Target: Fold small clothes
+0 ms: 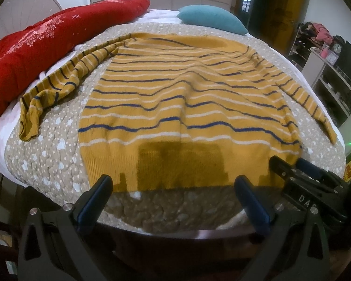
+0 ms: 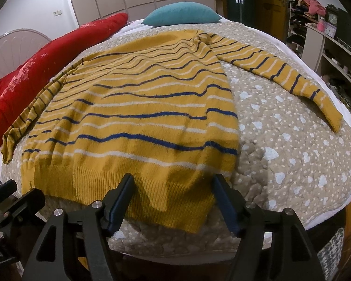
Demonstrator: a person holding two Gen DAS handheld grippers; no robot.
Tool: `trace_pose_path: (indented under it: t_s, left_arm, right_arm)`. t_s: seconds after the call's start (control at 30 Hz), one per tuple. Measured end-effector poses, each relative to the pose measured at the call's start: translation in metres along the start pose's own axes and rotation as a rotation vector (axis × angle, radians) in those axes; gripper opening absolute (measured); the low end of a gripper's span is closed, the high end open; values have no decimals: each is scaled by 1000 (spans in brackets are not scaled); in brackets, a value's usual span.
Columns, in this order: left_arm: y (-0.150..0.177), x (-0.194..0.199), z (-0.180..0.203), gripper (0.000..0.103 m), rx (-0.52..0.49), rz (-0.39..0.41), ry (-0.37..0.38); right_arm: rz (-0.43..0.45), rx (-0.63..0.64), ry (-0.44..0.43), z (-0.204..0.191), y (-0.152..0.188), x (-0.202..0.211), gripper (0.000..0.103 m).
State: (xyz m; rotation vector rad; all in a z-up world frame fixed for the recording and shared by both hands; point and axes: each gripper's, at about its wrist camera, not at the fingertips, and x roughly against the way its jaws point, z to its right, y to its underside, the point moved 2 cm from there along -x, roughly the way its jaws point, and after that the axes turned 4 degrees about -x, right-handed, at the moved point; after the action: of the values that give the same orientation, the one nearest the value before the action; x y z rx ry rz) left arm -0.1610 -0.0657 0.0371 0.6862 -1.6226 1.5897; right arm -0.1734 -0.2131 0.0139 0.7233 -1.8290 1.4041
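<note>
**Hem at the near edge, both grippers hovering over it**

Striped sweater (image 1: 175, 93) spread flat on the bed (image 1: 58, 145), over a dotted beige quilt, ribbed hem (image 2: 128, 187) along the near edge, collar toward the far end by the teal pillow (image 1: 213, 18). Long axis running from near edge to far edge, straight ahead of both grippers. Left sleeve (image 1: 58, 79) crumpled toward the left edge beside the red duvet (image 1: 35, 46); right sleeve (image 2: 280, 75) stretched out toward the right edge, well apart from the body.

Left gripper (image 1: 173, 182) with jaws wide apart, nothing between them, poised above the middle of the hem. Right gripper (image 2: 173, 182) likewise spread wide, straddling the hem's right corner without pinching it; pads not pressing on the knit, as far as visible.

Likely next: a grasp on the hem or on a sleeve to begin the first fold. Right gripper closer to the right hem corner and the stretched right sleeve; left gripper closer to the bunched sleeve. Hem directly below and just ahead of both, so a short drop forward enough. Folding apparently not yet begun.
</note>
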Motion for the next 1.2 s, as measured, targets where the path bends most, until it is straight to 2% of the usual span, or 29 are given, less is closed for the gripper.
trace_pose_path:
  t_s: [0.2,0.3,0.4,0.5,0.6,0.63,0.73,0.83,0.9,0.93,0.97,1.0,1.03,1.1,1.2]
  left_arm:
    - [3,-6,-14,103,42,-12,27]
    - [-2,-2,-41,103,98,27,21]
    - [-8,5,-86,103,190,76,-74]
    - [-10,7,-149,103,327,87,-159]
    - [-13,5,-201,103,406,94,-236]
    - [-14,2,-213,103,423,90,-241]
    - [-16,-7,-246,103,486,84,-173]
    - [-21,-20,-256,102,496,77,-89]
    - [-22,-25,-261,88,505,86,-71]
    - [-24,-26,-262,71,511,90,-83]
    - [-26,-25,-265,48,516,97,-86]
    - [-27,-25,-267,35,520,101,-68]
    - [-29,-26,-273,16,539,102,-25]
    - [-30,-22,-284,13,571,103,-37]
    - [-37,-3,-316,12,619,147,-113]
  right_arm:
    - [-8,18,16,-3,2,-3,77]
    - [-8,28,21,-6,3,-3,78]
    - [-10,29,21,-6,4,-3,78]
    - [-11,28,20,-5,3,-3,79]
    - [-11,33,21,-5,3,-4,80]
    - [-11,35,21,-5,4,-4,80]
    - [-14,40,25,-6,4,-5,81]
    - [-13,48,32,-7,5,-7,82]
    - [-13,53,34,-8,5,-7,82]
    - [-14,54,34,-8,5,-7,82]
    - [-14,53,34,-8,5,-7,82]
    - [-14,53,33,-8,5,-7,82]
    - [-13,54,34,-8,5,-7,82]
    - [-12,59,37,-8,6,-7,82]
    - [-10,68,38,-9,7,-7,82]
